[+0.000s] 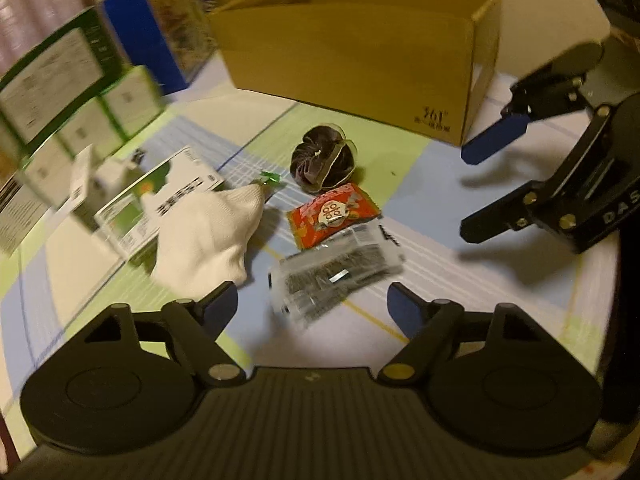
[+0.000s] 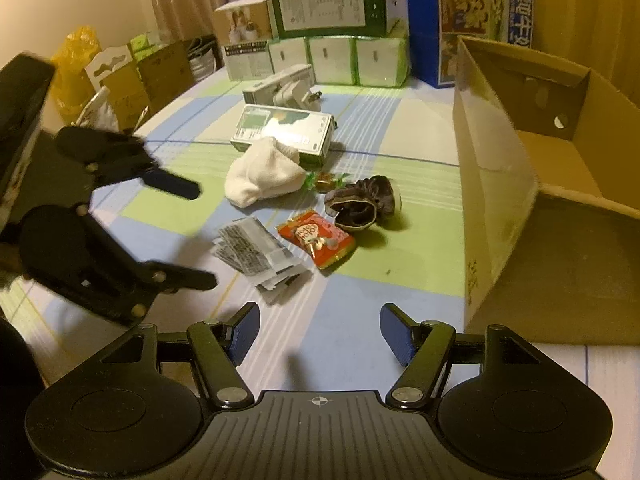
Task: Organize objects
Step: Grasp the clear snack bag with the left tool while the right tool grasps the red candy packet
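Observation:
A small heap lies on the checked cloth: a white sock (image 1: 204, 240) (image 2: 260, 176), a red snack packet (image 1: 332, 214) (image 2: 318, 240), a clear packet with dark print (image 1: 336, 276) (image 2: 260, 256), a dark crumpled round thing (image 1: 322, 160) (image 2: 360, 200) and a green-wrapped candy (image 1: 270, 178) (image 2: 326, 180). My left gripper (image 1: 312, 312) (image 2: 200, 236) hovers open just short of the clear packet, holding nothing. My right gripper (image 2: 320, 334) (image 1: 472, 192) is open and empty too, on the right of the heap, a little back from it.
An open cardboard box (image 1: 360, 60) (image 2: 520, 160) stands right behind the heap. A green-and-white carton (image 1: 160, 200) (image 2: 284, 132) lies by the sock, with a white plug adapter (image 2: 296, 94) beyond. Stacked green boxes (image 2: 332, 20) and a blue box (image 2: 460, 20) line the far edge.

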Action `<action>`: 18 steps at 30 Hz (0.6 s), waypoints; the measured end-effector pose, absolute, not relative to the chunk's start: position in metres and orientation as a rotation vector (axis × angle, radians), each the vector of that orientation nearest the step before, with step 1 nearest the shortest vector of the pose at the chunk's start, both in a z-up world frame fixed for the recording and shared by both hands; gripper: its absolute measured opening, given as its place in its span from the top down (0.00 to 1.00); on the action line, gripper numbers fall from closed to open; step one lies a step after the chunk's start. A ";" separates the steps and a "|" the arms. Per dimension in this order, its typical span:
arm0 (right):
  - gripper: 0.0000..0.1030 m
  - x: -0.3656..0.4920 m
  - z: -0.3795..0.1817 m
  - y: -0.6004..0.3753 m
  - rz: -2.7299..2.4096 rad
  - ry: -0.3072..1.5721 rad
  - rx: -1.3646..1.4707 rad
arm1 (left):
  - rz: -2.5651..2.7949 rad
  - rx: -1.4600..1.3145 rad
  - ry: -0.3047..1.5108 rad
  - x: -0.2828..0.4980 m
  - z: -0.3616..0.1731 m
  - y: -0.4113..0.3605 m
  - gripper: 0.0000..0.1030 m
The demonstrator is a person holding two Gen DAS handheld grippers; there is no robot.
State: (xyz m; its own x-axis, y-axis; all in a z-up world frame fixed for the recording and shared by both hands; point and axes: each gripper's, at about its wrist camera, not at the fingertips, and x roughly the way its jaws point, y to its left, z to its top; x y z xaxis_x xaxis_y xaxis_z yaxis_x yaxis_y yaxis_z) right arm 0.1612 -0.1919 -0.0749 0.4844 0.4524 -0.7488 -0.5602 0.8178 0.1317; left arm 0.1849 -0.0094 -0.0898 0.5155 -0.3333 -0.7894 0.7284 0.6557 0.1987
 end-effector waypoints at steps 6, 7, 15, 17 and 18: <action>0.37 0.170 -0.083 -0.192 0.622 0.876 -0.143 | -0.842 0.644 0.800 0.212 -0.105 -0.019 0.31; 0.37 0.172 -0.083 -0.191 0.625 0.875 -0.142 | -0.872 0.645 0.813 0.216 -0.107 -0.021 0.33; 0.37 0.177 -0.088 -0.189 0.651 0.876 -0.158 | -0.841 0.599 0.871 0.219 -0.109 -0.014 0.62; 0.37 0.178 -0.088 -0.185 0.662 0.866 -0.175 | -0.767 0.591 0.884 0.211 -0.109 -0.006 0.63; 0.37 0.180 -0.088 -0.182 0.667 0.858 -0.186 | -0.729 0.581 0.892 0.206 -0.108 -0.001 0.63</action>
State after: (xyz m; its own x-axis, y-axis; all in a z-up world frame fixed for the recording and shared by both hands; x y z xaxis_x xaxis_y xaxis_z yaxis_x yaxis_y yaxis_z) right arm 0.1799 -0.1820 -0.0882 0.4668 0.4676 -0.7506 -0.6115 0.7838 0.1080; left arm 0.2063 -0.0011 -0.1078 0.4233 -0.3180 -0.8484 0.7682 0.6225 0.1499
